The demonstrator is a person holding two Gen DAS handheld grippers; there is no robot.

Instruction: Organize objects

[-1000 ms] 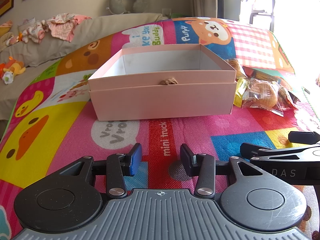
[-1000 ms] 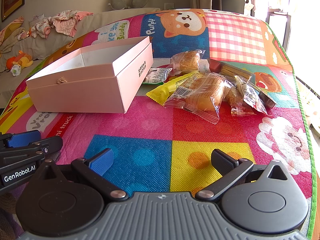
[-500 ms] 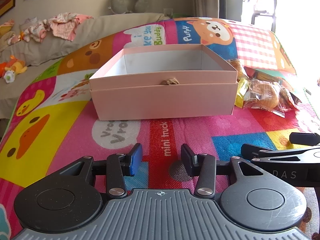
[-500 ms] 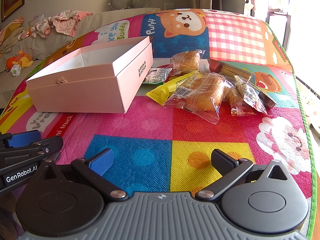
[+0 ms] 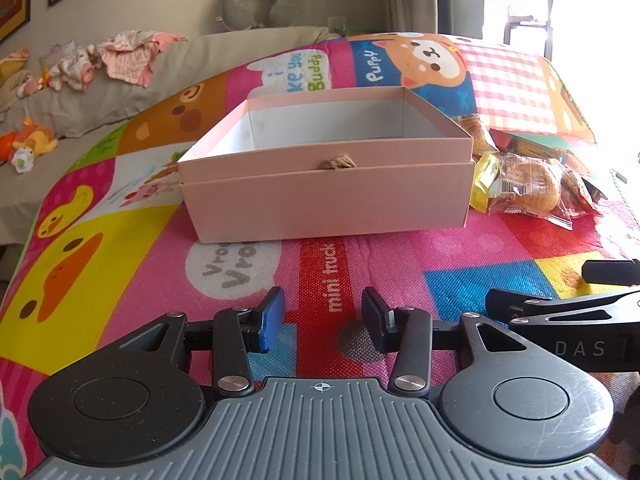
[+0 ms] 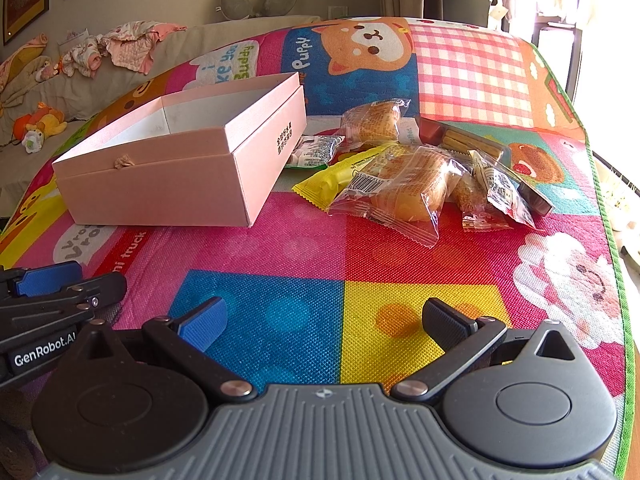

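An open, empty pink box [image 5: 328,188] stands on the colourful mat; it also shows in the right wrist view [image 6: 168,176]. A heap of wrapped snacks lies to its right: a clear-wrapped bun [image 6: 400,192], a yellow packet [image 6: 332,184], a second bun [image 6: 372,122], a green-white packet [image 6: 312,152] and a biscuit tray [image 6: 472,146]. The bun shows in the left wrist view [image 5: 528,188]. My left gripper [image 5: 323,318] is open and empty, low over the mat in front of the box. My right gripper [image 6: 320,320] is wide open and empty, in front of the snacks.
The mat [image 6: 304,248] ends at a green edge [image 6: 616,240] on the right. A grey sofa [image 5: 80,96] with clothes and a plush toy [image 5: 32,144] lies at the back left. A neck pillow [image 5: 256,4] rests on it.
The left gripper has shifted slightly, so the box sits a little right in its view. The right gripper has not visibly moved.
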